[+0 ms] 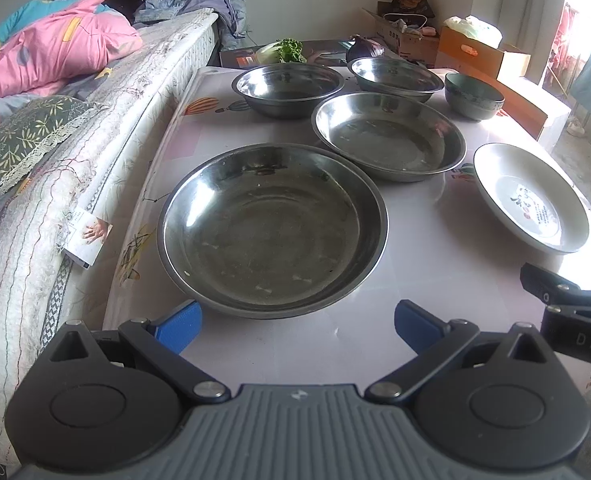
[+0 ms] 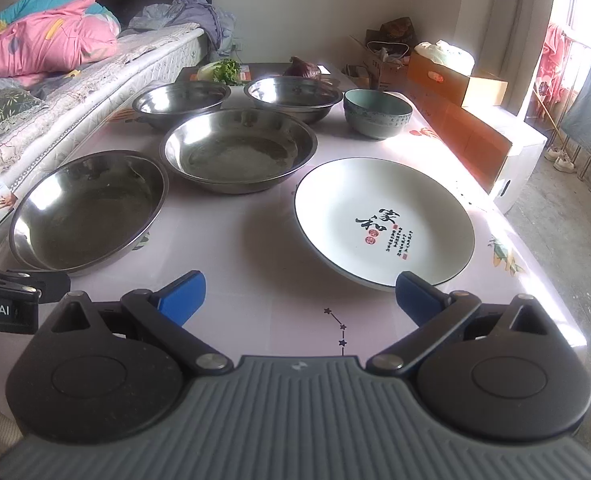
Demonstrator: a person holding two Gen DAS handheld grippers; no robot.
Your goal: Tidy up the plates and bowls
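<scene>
A large steel plate (image 1: 271, 232) (image 2: 87, 210) lies nearest on the left of the table, just beyond my open left gripper (image 1: 297, 324). A second steel plate (image 1: 389, 136) (image 2: 237, 150) sits behind it. Two steel bowls (image 1: 287, 88) (image 1: 395, 76) (image 2: 181, 102) (image 2: 293, 96) stand at the back beside a teal ceramic bowl (image 1: 473, 96) (image 2: 377, 114). A white ceramic plate (image 1: 531, 196) (image 2: 383, 220) with black characters lies on the right, its near rim at my open right gripper (image 2: 301, 296). Both grippers hold nothing.
The table (image 2: 255, 264) has a pale patterned cover. A bed (image 1: 35, 160) with pink bedding runs along its left edge. Greens (image 2: 225, 70) and a purple onion (image 2: 305, 68) lie behind the bowls. Cardboard boxes (image 2: 455, 76) stand at the back right.
</scene>
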